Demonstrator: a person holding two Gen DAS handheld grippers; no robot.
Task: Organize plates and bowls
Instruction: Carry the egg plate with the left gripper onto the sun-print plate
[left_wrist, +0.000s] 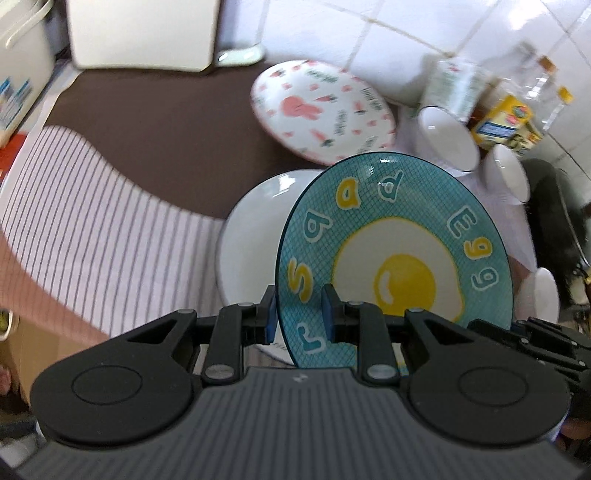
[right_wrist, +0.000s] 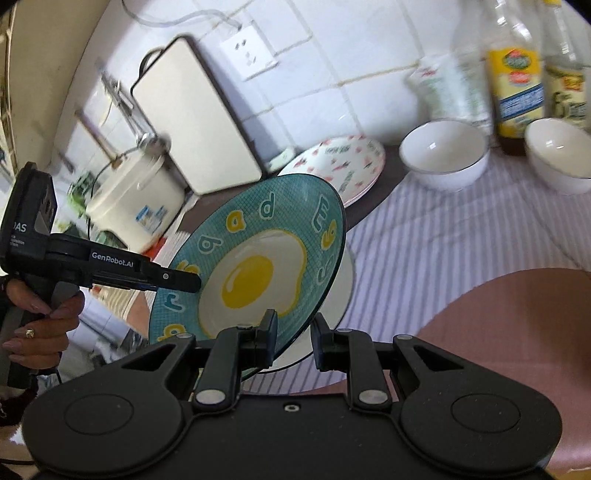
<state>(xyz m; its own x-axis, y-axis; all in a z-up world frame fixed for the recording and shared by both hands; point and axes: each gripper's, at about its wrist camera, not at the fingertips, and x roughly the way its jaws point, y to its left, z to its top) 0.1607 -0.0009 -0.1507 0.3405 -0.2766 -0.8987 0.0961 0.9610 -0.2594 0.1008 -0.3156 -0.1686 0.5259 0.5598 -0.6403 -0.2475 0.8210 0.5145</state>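
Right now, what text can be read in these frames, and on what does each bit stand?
"Egg": blue plate, on its rim.
"GenRobot.AI": left gripper, on its side.
Other rim letters: partly hidden, no sure word.
Bottles, cooker, pink plate: labels too blurred.

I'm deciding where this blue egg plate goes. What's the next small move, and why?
Probably lower the egg plate flat onto the white plate beneath it: both the left gripper and the right gripper straddle its rim, and it hangs tilted just above.
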